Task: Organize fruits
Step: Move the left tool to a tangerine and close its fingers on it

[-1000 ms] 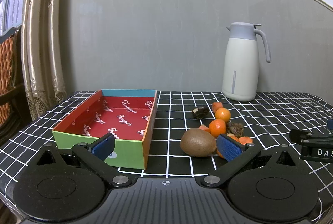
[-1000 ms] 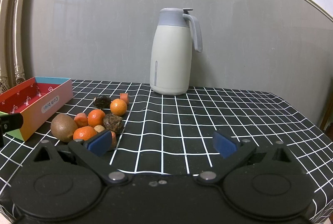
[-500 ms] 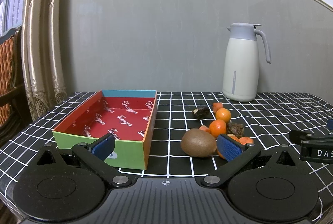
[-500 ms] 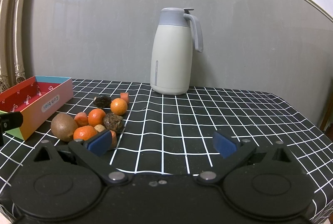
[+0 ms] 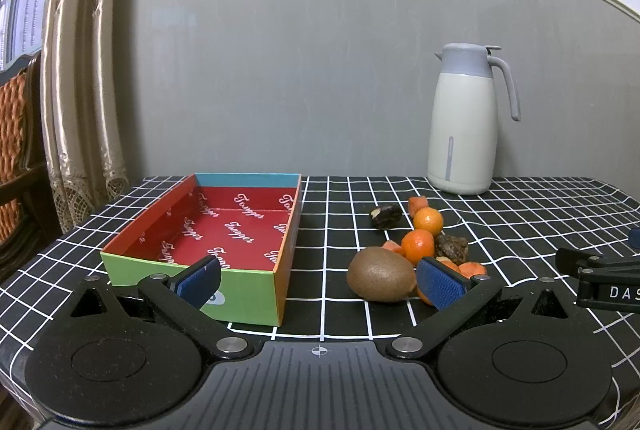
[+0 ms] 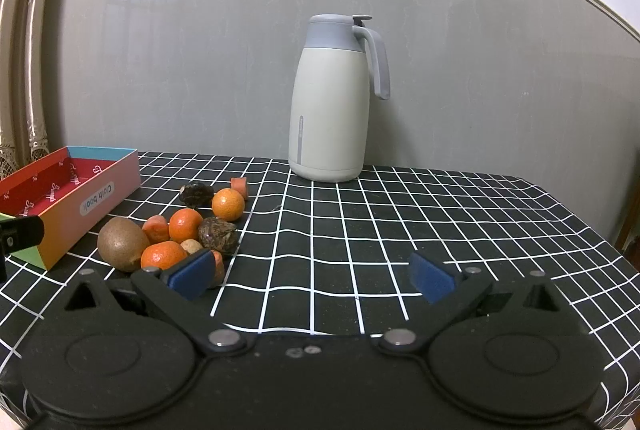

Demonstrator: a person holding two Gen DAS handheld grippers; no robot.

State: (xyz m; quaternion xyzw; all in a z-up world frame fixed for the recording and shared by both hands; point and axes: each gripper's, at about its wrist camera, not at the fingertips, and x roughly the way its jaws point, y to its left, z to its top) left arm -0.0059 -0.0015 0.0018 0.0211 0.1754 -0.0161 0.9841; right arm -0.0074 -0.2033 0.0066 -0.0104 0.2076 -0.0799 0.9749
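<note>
A brown kiwi (image 5: pixel 381 279) lies on the checked tablecloth beside several small oranges (image 5: pixel 417 246) and dark dried fruits (image 5: pixel 451 248). The same pile shows in the right wrist view, with the kiwi (image 6: pixel 119 245) at its left and oranges (image 6: pixel 227 204) behind. A colourful open box (image 5: pixel 224 230) with a red inside stands empty left of the pile; it also shows in the right wrist view (image 6: pixel 64 190). My left gripper (image 5: pixel 319 284) is open and empty, just in front of the box and the kiwi. My right gripper (image 6: pixel 311 276) is open and empty, right of the pile.
A cream and grey thermos jug (image 5: pixel 466 122) stands at the back of the table near the wall; it also shows in the right wrist view (image 6: pixel 334 102). A curtain (image 5: pixel 76 90) and a chair (image 5: pixel 18 158) are at the left. The right gripper's side (image 5: pixel 604 282) shows at the right edge.
</note>
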